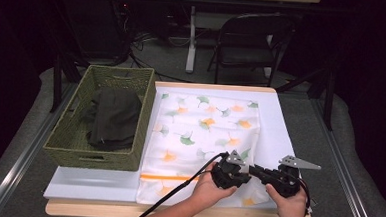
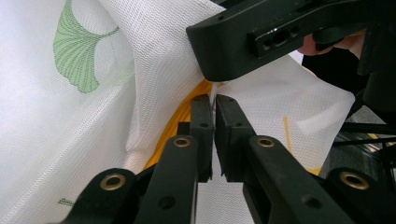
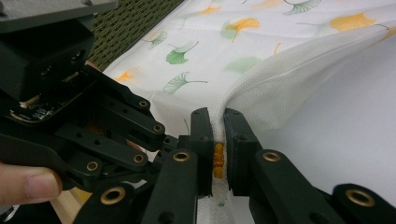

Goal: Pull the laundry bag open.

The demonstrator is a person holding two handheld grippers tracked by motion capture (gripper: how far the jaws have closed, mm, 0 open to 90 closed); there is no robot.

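Here the white mesh laundry bag printed with green and orange ginkgo leaves (image 1: 204, 134) lies flat on the white tabletop (image 1: 92, 183), its near edge with the orange zipper (image 3: 218, 158) lifted. The left gripper (image 2: 214, 105) has its jaws clamped on the mesh, and the right gripper (image 3: 218, 121) pinches the zipper seam. Both bites look shallow, so the thin fabric may slip free, and opposite pulling could strain the zipper. The woven green basket (image 1: 69, 137) holding dark cloth (image 1: 111, 117) stands beside the bag.

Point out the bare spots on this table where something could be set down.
Bare table lies in front of the basket, left of the mesh bag. A narrower strip runs along the bag's right edge. The near right corner is crowded: both claws pinch the bag there.
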